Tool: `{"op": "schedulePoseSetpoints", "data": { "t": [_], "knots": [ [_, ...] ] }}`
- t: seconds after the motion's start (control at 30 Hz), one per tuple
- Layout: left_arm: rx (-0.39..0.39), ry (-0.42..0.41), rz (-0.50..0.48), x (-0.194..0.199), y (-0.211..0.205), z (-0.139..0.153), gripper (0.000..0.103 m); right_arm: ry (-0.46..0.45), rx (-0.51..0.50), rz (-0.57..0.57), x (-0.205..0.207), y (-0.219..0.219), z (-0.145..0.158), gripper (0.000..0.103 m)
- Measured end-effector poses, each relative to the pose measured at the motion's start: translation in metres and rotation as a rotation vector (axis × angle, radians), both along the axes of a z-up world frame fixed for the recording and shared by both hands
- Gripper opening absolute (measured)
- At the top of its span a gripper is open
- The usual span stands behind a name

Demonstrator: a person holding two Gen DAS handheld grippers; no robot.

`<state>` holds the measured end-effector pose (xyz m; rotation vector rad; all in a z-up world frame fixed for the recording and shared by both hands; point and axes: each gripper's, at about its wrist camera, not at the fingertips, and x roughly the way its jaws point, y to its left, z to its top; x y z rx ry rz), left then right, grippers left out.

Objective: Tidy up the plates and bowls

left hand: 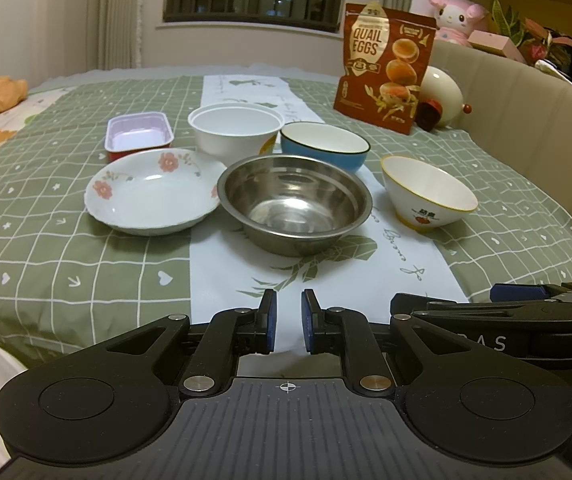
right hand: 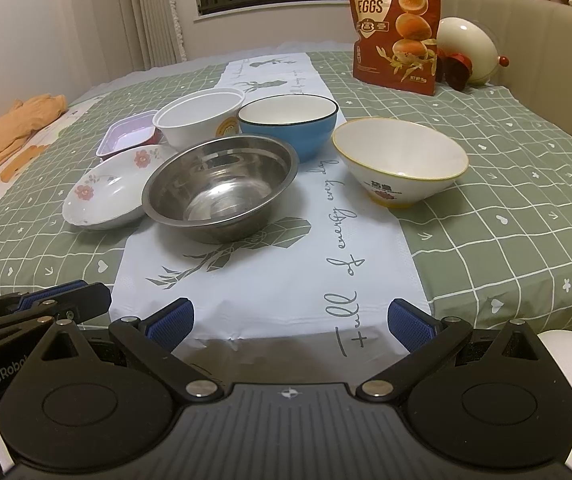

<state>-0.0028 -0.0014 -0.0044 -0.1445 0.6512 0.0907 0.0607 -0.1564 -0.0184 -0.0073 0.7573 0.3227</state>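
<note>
Left gripper (left hand: 289,320): fingers nearly together, holding nothing. Right gripper (right hand: 290,324): fingers wide apart, holding nothing. Steel bowl (left hand: 294,204) sits mid-runner, rim touching floral plate (left hand: 153,192); blue bowl (left hand: 324,145) just behind; yellow-rimmed bowl (right hand: 400,162) apart. Bare runner (right hand: 286,272) lies between grippers and dishes.

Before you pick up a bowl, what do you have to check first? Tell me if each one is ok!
1. Right gripper open wide: ok.
2. Left gripper open enough: not ok, only a narrow gap.
3. Both grippers empty: ok.
4. Shiny steel bowl upright and empty: ok.
5. White yellow-rimmed bowl standing apart, easy to reach: ok.
6. Steel bowl clear of the flowered white plate: cannot tell, their rims overlap.
</note>
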Motion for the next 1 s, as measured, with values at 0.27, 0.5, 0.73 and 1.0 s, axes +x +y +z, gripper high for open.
{"op": "schedulePoseSetpoints", "data": {
  "t": [0.27, 0.5, 0.73, 1.0],
  "knots": [
    [-0.003, 0.003, 0.003, 0.002, 0.001, -0.001, 0.016, -0.004, -0.003, 0.0, -0.001, 0.001, 0.0, 0.103],
    [-0.022, 0.024, 0.003, 0.012, 0.005, -0.003, 0.016, -0.004, 0.006, 0.0, 0.005, 0.002, 0.0, 0.103],
    [-0.181, 0.049, -0.066, 0.051, 0.041, 0.001, 0.016, -0.027, 0.058, -0.018, 0.03, -0.005, -0.002, 0.103],
    [-0.275, 0.018, -0.185, 0.134, 0.089, 0.023, 0.017, 0.018, 0.006, -0.07, 0.072, -0.009, -0.005, 0.103]
  ]
}}
